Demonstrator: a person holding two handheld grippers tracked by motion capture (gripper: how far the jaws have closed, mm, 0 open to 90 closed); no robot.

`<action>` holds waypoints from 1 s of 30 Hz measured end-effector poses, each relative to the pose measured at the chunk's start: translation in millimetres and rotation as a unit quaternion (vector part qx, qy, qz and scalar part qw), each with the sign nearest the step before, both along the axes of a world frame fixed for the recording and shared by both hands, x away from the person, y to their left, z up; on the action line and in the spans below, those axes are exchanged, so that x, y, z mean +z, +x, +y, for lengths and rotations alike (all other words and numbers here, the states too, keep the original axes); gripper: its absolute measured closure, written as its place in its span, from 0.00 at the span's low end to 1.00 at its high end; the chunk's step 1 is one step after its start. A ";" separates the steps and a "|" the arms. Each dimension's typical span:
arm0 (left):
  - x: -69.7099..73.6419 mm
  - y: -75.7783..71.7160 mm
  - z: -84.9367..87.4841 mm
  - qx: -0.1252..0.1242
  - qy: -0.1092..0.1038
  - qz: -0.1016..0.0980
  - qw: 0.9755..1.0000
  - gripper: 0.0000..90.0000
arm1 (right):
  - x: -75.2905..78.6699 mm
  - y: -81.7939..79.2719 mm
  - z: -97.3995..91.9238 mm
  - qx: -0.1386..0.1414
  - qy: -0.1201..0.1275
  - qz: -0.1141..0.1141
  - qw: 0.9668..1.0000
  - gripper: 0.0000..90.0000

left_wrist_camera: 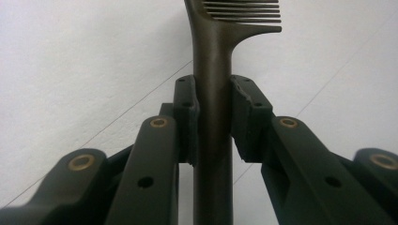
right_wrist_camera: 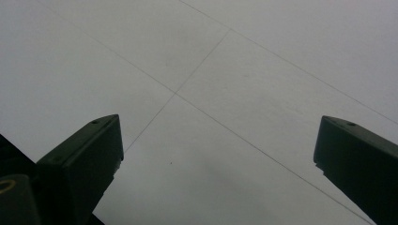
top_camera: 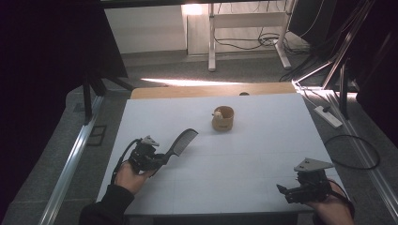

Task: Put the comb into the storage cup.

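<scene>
The comb [top_camera: 180, 141] is dark brown-black. Beyond it, the cup [top_camera: 223, 119] is tan, with something pale inside. The table [top_camera: 263, 154] under the comb is white, crossed by thin grey lines. Both grippers [top_camera: 149, 158] [top_camera: 300, 190] are black with grey plates.

No legible text, label, brand mark, number or sign found — none on any surface in the high view, none in either gripper view.
</scene>
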State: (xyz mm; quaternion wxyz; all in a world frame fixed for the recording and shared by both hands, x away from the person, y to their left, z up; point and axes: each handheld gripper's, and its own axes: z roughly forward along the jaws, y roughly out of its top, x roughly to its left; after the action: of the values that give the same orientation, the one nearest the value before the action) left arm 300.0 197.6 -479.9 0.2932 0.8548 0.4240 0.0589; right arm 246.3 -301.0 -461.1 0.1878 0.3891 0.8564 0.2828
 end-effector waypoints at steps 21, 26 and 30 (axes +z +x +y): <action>14.4 -23.3 -5.9 -0.006 -0.032 -0.040 0.999 0.80 | 0.4 -0.5 -0.2 -0.001 0.001 -0.003 1.000 0.02; 17.1 -29.4 -8.4 -0.013 -0.039 -0.045 0.998 0.80 | 0.4 -0.4 -0.1 -0.002 0.000 -0.002 1.000 0.02; 19.3 -34.6 -10.9 -0.014 -0.043 -0.053 0.998 0.80 | 0.4 -0.4 -0.2 -0.002 0.000 -0.003 1.000 0.02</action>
State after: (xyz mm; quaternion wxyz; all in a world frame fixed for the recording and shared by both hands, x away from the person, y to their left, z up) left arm 265.3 186.8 -460.6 0.3523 0.8429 0.3983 0.0822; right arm 245.9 -301.2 -460.7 0.1904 0.3901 0.8550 0.2838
